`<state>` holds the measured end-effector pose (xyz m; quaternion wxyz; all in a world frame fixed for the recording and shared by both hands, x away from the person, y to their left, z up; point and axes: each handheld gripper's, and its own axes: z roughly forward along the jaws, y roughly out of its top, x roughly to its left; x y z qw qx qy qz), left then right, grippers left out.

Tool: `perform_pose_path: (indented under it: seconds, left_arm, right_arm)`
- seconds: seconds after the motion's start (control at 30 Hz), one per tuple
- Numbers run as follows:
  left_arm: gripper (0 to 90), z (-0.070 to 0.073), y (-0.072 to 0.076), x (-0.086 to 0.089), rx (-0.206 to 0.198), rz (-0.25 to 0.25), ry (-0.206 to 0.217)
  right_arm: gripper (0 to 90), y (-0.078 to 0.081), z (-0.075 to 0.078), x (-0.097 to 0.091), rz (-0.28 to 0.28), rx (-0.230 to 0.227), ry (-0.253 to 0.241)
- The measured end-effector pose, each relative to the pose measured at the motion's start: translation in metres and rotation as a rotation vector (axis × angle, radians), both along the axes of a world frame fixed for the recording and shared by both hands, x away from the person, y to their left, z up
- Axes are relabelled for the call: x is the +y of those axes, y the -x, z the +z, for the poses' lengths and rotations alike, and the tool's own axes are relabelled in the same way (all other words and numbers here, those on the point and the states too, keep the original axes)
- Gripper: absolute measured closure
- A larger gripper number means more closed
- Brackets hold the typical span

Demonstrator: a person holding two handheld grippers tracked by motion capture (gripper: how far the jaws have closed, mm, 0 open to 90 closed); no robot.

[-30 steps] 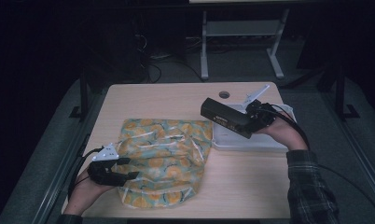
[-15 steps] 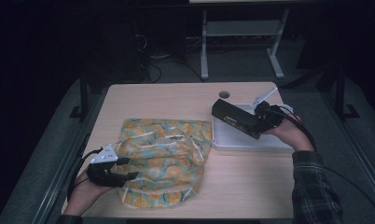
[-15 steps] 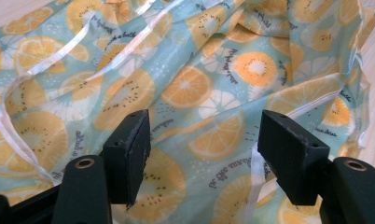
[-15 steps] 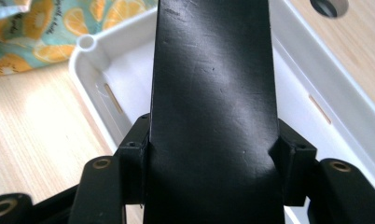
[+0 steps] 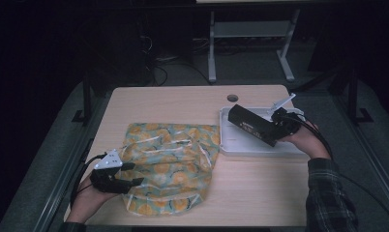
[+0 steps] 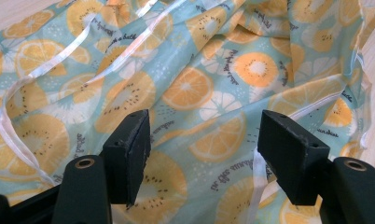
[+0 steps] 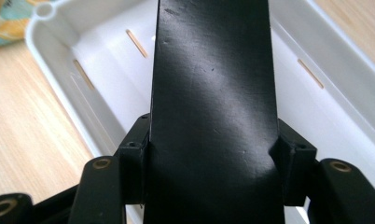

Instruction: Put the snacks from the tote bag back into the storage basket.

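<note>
A fruit-print cloth bag [image 5: 171,164] [image 6: 190,79], pale blue with orange slices and white ribbon straps, lies crumpled on the left half of the table. My left gripper [image 5: 127,182] [image 6: 202,154] rests at its near left edge, jaws open just over the fabric. My right gripper [image 5: 275,133] [image 7: 209,172] is shut on a long black box [image 5: 253,124] [image 7: 213,93]. It holds the box tilted over the white tray [image 5: 231,145] [image 7: 106,74] at the right.
The wooden table [image 5: 183,104] has a round cable hole [image 5: 232,97] near its far edge. A white flap [image 5: 283,102] sticks up behind the tray. Beyond the table stand a metal frame [image 5: 250,43] and cables on a dark floor.
My right gripper has carried the black box to the right and slightly lower, over the tray. The left gripper has stayed at the bag's near left edge.
</note>
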<state>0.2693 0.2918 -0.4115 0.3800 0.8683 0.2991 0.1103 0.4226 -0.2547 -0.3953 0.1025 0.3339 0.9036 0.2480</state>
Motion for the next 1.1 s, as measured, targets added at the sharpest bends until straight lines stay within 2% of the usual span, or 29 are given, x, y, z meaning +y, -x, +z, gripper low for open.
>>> perform_pose_path:
  seconds: [0.37, 0.6, 0.93, 1.1]
  left_arm:
    - [34.0, 0.000, 0.001, 0.001, 0.003, 0.000, 0.000]
    - [34.0, 0.000, 0.001, 0.001, 0.002, -0.002, -0.002]
    - [34.0, 0.000, 0.001, 0.001, -0.001, -0.002, 0.001]
    - [34.0, 0.000, 0.000, 0.001, -0.003, -0.011, -0.012]
  right_arm:
    - [41.5, 0.000, -0.017, -0.006, -0.004, 0.039, 0.019]
    - [41.4, 0.001, -0.024, -0.007, -0.019, 0.061, 0.014]
    - [40.7, 0.003, -0.030, -0.008, -0.029, 0.070, 0.030]
    - [37.9, 0.004, -0.029, -0.007, -0.035, 0.079, 0.026]
